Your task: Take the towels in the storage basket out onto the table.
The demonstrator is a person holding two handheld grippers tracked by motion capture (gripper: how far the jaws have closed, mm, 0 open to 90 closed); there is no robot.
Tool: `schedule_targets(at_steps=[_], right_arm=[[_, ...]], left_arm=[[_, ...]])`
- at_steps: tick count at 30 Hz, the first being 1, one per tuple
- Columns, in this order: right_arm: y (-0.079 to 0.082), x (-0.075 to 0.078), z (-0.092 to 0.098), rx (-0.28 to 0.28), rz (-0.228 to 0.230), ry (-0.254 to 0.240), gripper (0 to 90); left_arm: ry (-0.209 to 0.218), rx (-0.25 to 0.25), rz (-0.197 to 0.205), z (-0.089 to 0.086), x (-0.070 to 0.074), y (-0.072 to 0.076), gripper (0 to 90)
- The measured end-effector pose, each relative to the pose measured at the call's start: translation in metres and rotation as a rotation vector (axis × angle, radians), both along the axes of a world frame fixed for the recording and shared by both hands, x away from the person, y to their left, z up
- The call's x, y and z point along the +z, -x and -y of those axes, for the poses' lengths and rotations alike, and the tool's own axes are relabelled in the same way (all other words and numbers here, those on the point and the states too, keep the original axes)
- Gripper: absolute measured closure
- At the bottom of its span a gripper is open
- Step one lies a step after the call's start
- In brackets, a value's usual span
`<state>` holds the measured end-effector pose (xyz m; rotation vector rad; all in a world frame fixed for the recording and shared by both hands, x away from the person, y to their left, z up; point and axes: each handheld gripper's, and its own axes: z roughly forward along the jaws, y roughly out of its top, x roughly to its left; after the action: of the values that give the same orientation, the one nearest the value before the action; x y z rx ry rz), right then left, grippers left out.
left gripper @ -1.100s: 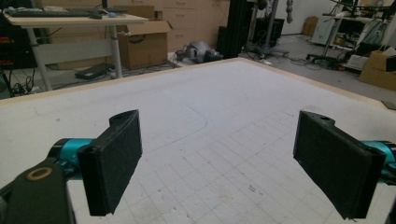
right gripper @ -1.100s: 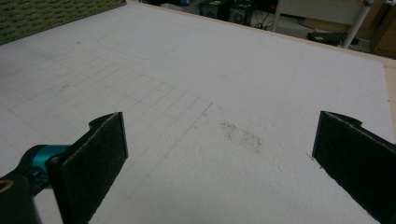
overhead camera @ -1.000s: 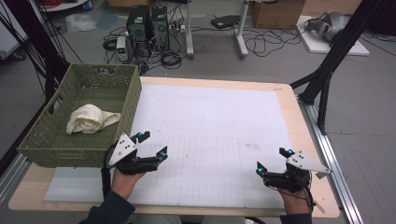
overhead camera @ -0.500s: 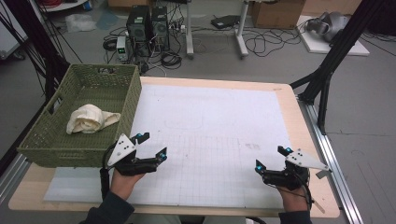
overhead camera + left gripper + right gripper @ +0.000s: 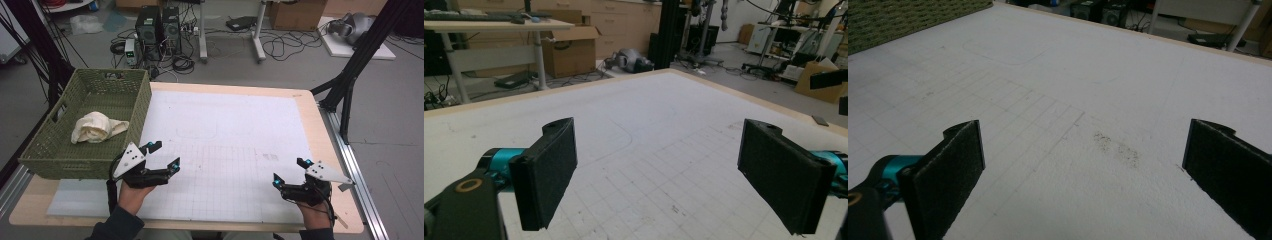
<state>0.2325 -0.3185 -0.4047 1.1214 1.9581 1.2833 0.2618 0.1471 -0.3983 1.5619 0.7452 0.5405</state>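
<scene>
**Both grippers held open and empty over the worktop**

At the far left of the high view, a green woven basket is seen on the worktop's left edge, with a crumpled cream cloth lying inside it. Just beside the basket's near right corner, the left gripper is held low over the white gridded mat; its jaws are spread wide and nothing is held between them. The basket wall stands between this gripper and the cloth. Across the middle, bare mat is seen, marked with faint drawn outlines. Well apart, near the right front corner, the right gripper is held with its jaws likewise wide apart and empty; a dark smudge lies on the mat ahead of it.
</scene>
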Motion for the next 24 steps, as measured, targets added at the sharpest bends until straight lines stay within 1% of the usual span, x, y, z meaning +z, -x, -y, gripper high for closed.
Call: schedule_targets(at_steps=[2,6,8,10,12,13,14,15,16,19,21,24], right_arm=[[0.0,0.0,0.0,0.001,-0.001,0.0,2.4],[0.0,0.0,0.0,0.001,0.003,0.01,2.4],[-0.001,0.0,0.0,0.002,0.001,0.009,2.4],[-0.001,0.0,0.0,0.002,0.001,0.012,2.4],[-0.001,-0.001,0.0,-0.001,0.001,0.013,2.4],[-0.001,-0.001,0.0,-0.004,-0.002,0.009,2.4],[-0.001,-0.001,0.0,-0.005,0.0,0.008,2.4],[-0.001,0.0,0.001,-0.004,0.003,0.011,2.4],[-0.001,0.0,0.001,-0.002,0.005,0.012,2.4],[-0.001,-0.001,-0.001,-0.003,0.001,0.01,2.4],[-0.002,-0.001,-0.002,0.001,0.001,0.015,2.4],[-0.001,0.0,-0.003,0.002,-0.004,0.015,2.4]], left_arm=[[-0.003,0.002,0.008,-0.002,0.004,0.001,16.5],[0.001,-0.01,-0.003,-0.004,0.008,-0.001,16.5],[0.005,-0.023,-0.005,-0.005,0.012,-0.001,16.5],[0.004,-0.027,-0.003,-0.009,0.018,-0.001,16.5],[0.019,-0.026,-0.002,-0.013,0.025,-0.001,16.5],[0.037,-0.019,0.004,-0.019,0.032,-0.002,16.5],[0.037,-0.019,0.004,-0.019,0.032,-0.002,16.5],[0.041,-0.021,0.004,-0.021,0.035,-0.002,16.5],[0.031,-0.025,0.004,-0.026,0.042,-0.003,16.4],[0.022,-0.029,0.009,-0.03,0.048,-0.004,16.4],[0.015,-0.019,0.015,-0.036,0.054,-0.005,16.4],[0.029,-0.007,0.01,-0.045,0.062,-0.008,16.4]])
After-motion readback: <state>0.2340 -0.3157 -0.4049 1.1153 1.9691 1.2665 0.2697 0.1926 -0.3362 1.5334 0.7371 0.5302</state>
